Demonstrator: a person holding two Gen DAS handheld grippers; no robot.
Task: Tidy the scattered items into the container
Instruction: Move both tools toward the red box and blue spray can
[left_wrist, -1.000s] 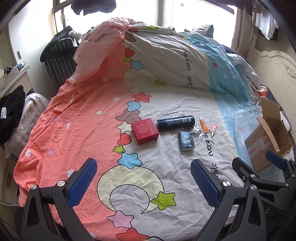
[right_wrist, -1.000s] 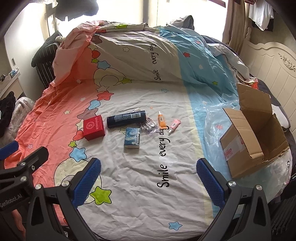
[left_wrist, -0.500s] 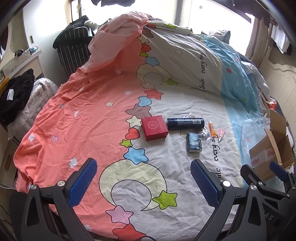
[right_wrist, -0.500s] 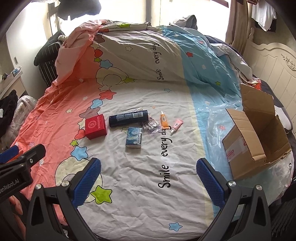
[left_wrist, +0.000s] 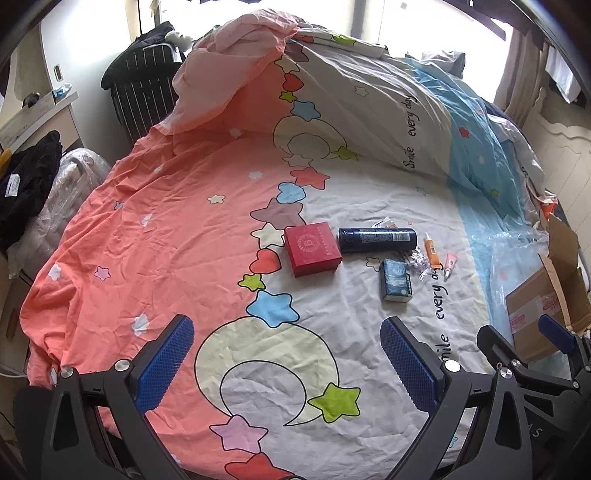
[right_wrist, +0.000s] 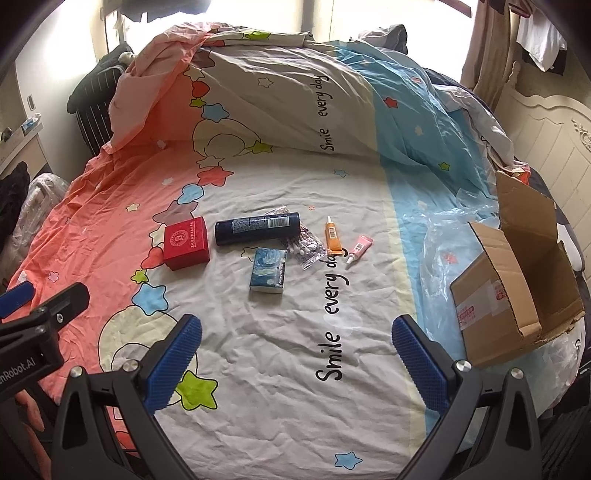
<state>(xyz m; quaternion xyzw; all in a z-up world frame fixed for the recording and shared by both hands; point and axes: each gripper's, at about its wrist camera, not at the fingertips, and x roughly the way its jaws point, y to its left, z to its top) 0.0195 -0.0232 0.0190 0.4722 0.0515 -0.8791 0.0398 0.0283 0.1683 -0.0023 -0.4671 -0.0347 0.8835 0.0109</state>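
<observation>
Right wrist view: right tool (right_wrist: 295, 363) gapes wide and empty, like the left tool (left_wrist: 286, 363). Mid-frame, the small pink tube (right_wrist: 359, 249) lies loose on wrinkled bedding; it could slip. The open cardboard box (right_wrist: 517, 280) sits at right.

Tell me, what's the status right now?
Left gripper and right gripper open, empty. Items, including red box, lie on bed. Cardboard box open at right. Nothing blocking.

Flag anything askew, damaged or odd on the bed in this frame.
The cardboard box sits tilted at the bed's right edge on crinkled clear plastic, its lower flap edge ragged. The dark blue can lies on its side. Nothing is spilled.
</observation>
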